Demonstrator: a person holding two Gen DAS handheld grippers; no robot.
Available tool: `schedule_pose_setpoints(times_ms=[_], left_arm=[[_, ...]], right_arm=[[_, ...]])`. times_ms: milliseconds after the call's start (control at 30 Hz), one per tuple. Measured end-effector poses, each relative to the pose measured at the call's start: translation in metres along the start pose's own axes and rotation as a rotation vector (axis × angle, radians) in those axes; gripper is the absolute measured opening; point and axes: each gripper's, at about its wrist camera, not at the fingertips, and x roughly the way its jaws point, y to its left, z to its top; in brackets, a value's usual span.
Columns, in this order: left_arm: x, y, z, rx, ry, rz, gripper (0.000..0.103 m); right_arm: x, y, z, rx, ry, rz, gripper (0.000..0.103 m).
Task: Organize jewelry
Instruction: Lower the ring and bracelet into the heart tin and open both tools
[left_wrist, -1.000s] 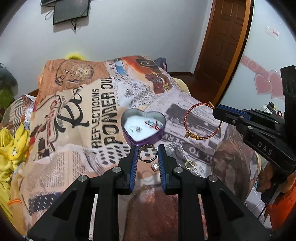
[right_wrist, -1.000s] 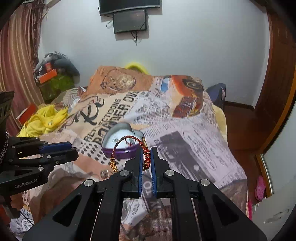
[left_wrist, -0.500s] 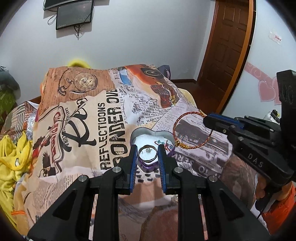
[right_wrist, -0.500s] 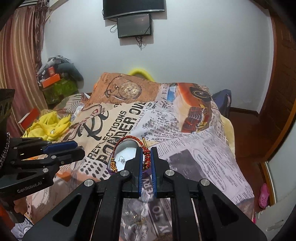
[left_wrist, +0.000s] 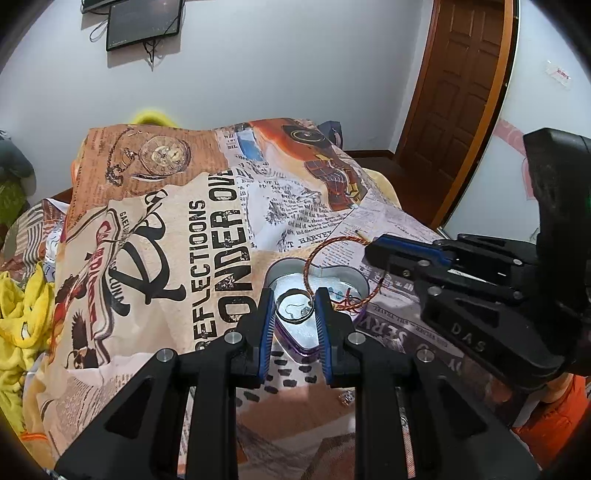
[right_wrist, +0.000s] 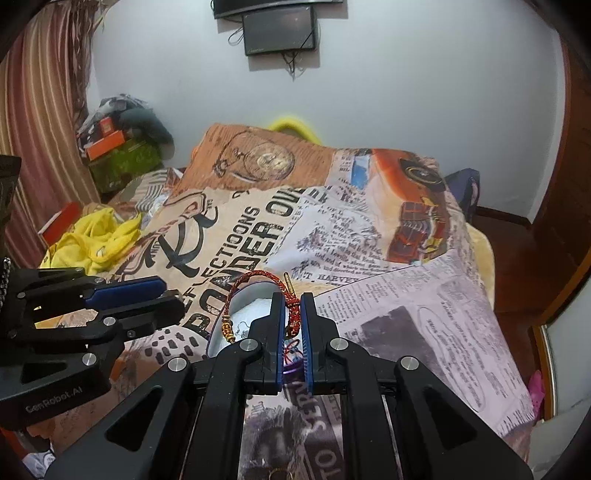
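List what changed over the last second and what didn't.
Both grippers carried their loads over the heart tin. The left gripper, which held the ring short of the tin, now holds it above the tin's inside. The right gripper brought the bracelet from the tin's right to over it. Unchanged: both jaws shut on their pieces, nothing released, and the tin sits on the blanket.

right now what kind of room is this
Most likely a bedroom: a bed under a newspaper-print blanket, a wall-mounted screen, a wooden door, and yellow clothes piled at the side.
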Motion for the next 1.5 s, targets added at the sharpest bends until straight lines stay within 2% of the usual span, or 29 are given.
schedule_pose_setpoints(times_ms=[500, 933, 1033, 1200, 1500], left_arm=[[0.043, 0.002, -0.006, 0.012, 0.096, -0.047, 0.021], [0.055, 0.001, -0.009, 0.01, 0.136, -0.061, 0.021], [0.054, 0.001, -0.009, 0.012, 0.134, -0.061, 0.021], [0.052, -0.001, -0.01, 0.019, 0.137, -0.061, 0.021], [0.035, -0.003, -0.009, 0.019, 0.119, -0.044, 0.021]], right_arm=[[0.038, -0.005, -0.005, -0.008, 0.13, 0.057, 0.007], [0.044, -0.006, -0.006, -0.023, 0.17, 0.081, 0.007], [0.044, -0.006, -0.006, -0.016, 0.176, 0.081, 0.01], [0.04, -0.008, -0.005, -0.005, 0.163, 0.069, 0.024], [0.014, -0.009, 0.0, 0.008, 0.115, 0.055, 0.025]])
